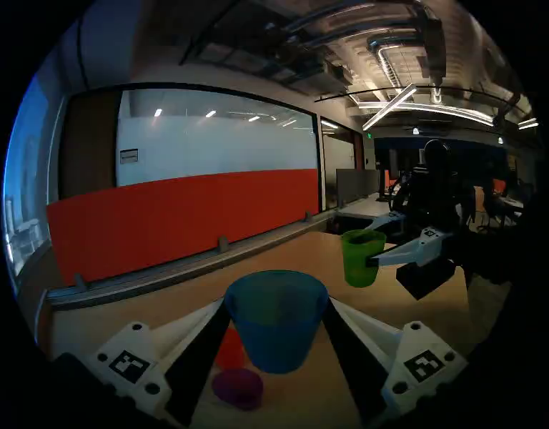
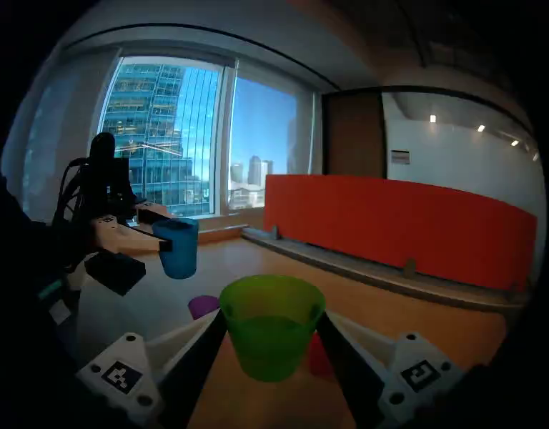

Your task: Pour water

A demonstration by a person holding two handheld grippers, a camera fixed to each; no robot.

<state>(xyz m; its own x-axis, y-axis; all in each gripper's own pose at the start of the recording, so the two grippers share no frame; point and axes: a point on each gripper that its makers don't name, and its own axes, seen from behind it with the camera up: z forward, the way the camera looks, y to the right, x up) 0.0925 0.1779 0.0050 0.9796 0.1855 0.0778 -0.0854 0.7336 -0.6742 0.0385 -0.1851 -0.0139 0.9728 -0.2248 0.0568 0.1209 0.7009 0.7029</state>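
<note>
In the left gripper view, my left gripper [image 1: 277, 325] is shut on a blue cup [image 1: 277, 318], held upright above the wooden table [image 1: 303, 250]. Farther right, the right gripper [image 1: 374, 254] holds a green cup [image 1: 360, 257] upright. In the right gripper view, my right gripper [image 2: 271, 332] is shut on the green cup [image 2: 271, 325], and the left gripper [image 2: 164, 243] carries the blue cup [image 2: 178, 247] at the left. Both cups hang in the air, apart from each other. I cannot tell whether either holds water.
A purple cup [image 1: 237, 388] and a red cup [image 1: 230, 349] stand on the table below the blue cup; they also show as the purple cup [image 2: 203, 306] and red cup [image 2: 319, 357]. An orange partition [image 1: 181, 214] runs along the table's far edge.
</note>
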